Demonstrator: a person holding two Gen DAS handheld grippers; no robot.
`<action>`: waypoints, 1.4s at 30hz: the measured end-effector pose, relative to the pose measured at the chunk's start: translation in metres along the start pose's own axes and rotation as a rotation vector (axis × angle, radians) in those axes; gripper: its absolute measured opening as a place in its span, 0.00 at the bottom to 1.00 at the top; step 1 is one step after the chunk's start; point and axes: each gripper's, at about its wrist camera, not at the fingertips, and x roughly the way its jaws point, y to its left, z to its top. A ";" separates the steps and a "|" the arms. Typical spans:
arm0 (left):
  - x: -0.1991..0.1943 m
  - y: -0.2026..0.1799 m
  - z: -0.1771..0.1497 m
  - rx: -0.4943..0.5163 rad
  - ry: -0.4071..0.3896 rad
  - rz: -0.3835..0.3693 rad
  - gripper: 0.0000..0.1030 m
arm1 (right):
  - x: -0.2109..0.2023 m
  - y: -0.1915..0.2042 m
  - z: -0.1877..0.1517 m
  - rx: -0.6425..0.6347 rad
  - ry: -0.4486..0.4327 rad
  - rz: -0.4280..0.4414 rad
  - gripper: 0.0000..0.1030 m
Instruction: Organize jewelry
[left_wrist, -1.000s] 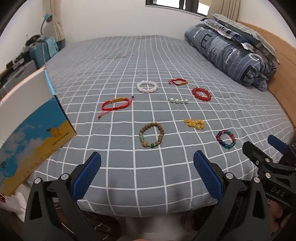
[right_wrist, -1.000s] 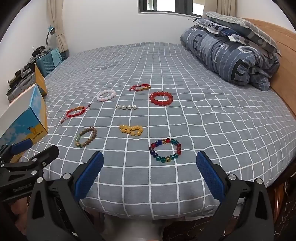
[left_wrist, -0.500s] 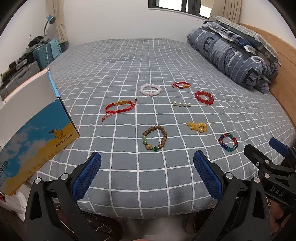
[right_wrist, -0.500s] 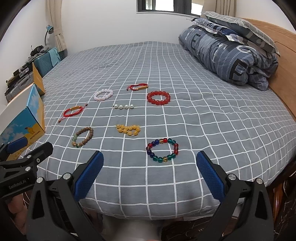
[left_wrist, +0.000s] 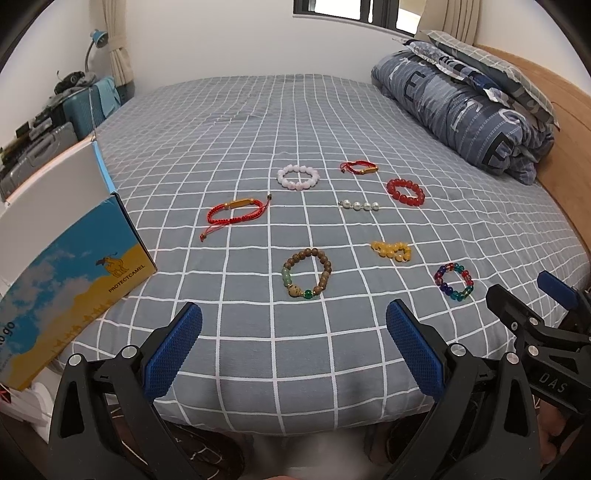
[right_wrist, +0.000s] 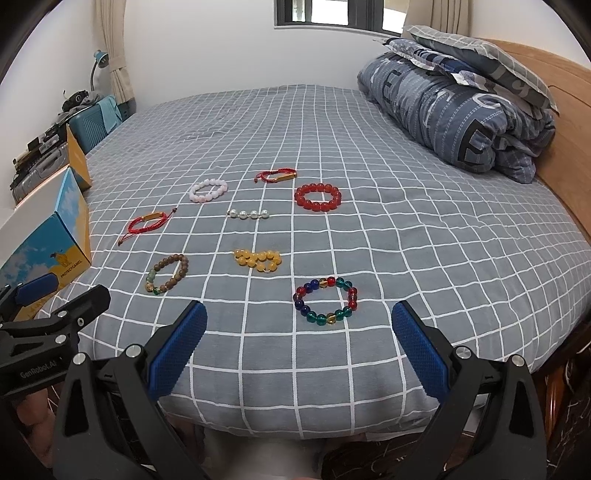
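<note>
Eight bracelets lie spread across a bed, waiting to be sorted.

The wooden bead bracelet (left_wrist: 307, 273) and multicoloured glass bracelet (right_wrist: 327, 305) sit nearest the edge of the grey checked bedspread (left_wrist: 258, 129), each piece apart from the rest, seemingly laid out for picking one at a time. The left gripper (left_wrist: 293, 347) and right gripper (right_wrist: 299, 345) hover at the bed's edge, jaws spread wide and empty. An open box (left_wrist: 70, 266) stands left, likely the destination.

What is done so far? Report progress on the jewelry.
Done: nothing; all eight pieces lie loose on the bed, from the wooden bracelet to the multicolored bracelet. In hand: nothing; left gripper and right gripper are open and empty. Left: moving every piece, possibly into the open box.
</note>
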 end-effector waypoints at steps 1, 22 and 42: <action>0.000 0.000 0.000 0.001 0.000 -0.001 0.95 | 0.000 0.000 0.000 0.000 0.000 0.000 0.93; -0.012 0.000 0.017 -0.002 -0.094 0.001 0.95 | -0.013 0.002 0.017 0.000 -0.032 -0.009 0.93; 0.006 0.028 0.110 -0.034 -0.057 0.020 0.95 | 0.040 0.005 0.100 -0.014 0.016 -0.032 0.93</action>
